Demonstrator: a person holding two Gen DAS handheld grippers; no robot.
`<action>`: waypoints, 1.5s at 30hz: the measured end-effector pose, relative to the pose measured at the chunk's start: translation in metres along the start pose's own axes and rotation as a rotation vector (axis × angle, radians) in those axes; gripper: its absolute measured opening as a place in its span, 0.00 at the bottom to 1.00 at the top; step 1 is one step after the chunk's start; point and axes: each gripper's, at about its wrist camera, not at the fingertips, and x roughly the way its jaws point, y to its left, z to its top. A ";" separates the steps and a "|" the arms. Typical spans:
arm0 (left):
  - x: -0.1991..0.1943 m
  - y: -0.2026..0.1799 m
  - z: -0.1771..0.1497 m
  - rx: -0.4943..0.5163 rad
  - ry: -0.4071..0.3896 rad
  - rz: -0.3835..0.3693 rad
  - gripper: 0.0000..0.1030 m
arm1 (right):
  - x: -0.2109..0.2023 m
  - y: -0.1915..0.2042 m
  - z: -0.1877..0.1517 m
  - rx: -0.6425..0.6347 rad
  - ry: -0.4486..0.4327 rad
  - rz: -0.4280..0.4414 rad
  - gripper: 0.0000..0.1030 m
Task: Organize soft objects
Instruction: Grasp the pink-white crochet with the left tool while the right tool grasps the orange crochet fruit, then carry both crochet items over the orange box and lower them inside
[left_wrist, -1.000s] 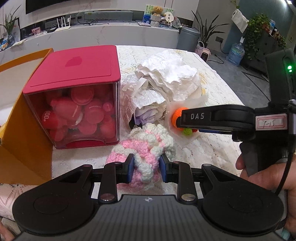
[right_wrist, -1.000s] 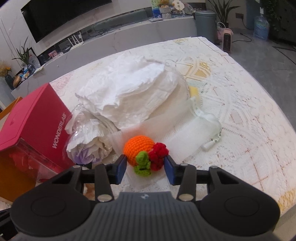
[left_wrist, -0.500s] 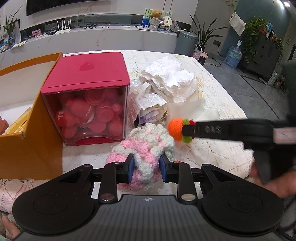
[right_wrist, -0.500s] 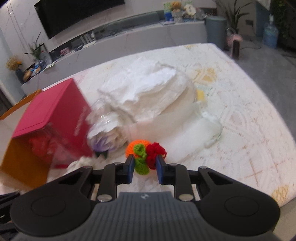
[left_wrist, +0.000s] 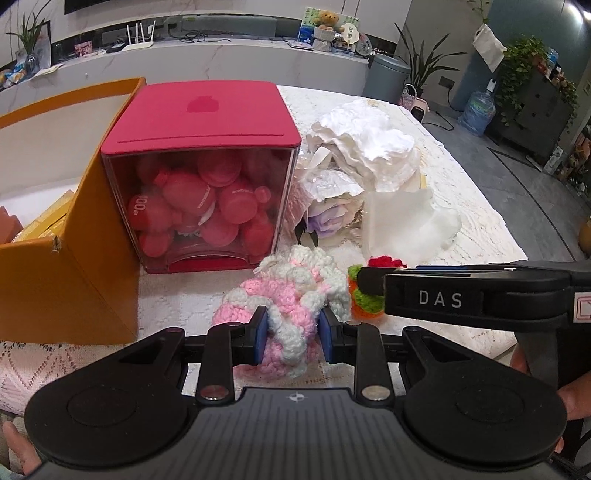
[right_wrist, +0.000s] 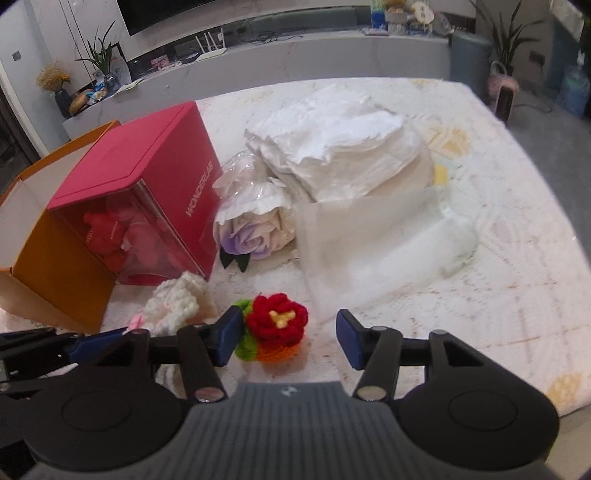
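Left gripper (left_wrist: 291, 338) is clamped narrow on the pink and white crochet piece (left_wrist: 291, 295); both blue pads press into the yarn at its near end, and the rest spills forward onto the tabletop (left_wrist: 461, 221).

Right gripper (right_wrist: 290, 338) has its jaws opening. The crochet flower (right_wrist: 275, 328) (red bloom, green leaf, orange base) sits between them on the tabletop, hard against the left pad, clear gap to the right pad. Whether that left pad actually touches the leaf I can't tell for sure; the frame is soft there.

The two yarn items lie just beside each other, flower on the right of the pink and white one.

View differences:
- Left wrist view shows the right gripper side-on, fingers reaching in from the right and covering most of the flower; only slivers of red, green and orange show.
- Right wrist view shows the flower's top face in full, plus the purple fabric rose (right_wrist: 245, 236) and the sheer white pouch (right_wrist: 373, 251) behind it.
- Left wrist view looks straight into the red-lidded clear box (left_wrist: 201, 177), full of red round items, with the orange box (left_wrist: 66, 236) touching its left side.
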 end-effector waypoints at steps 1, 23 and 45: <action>0.001 0.001 0.000 -0.003 0.001 -0.002 0.31 | 0.002 0.001 0.000 0.002 0.006 0.012 0.53; -0.052 0.004 -0.010 0.003 -0.056 -0.070 0.31 | -0.030 0.015 -0.007 -0.023 -0.038 0.054 0.42; -0.159 0.126 0.017 -0.173 -0.315 0.131 0.31 | -0.119 0.151 0.008 -0.243 -0.249 0.190 0.42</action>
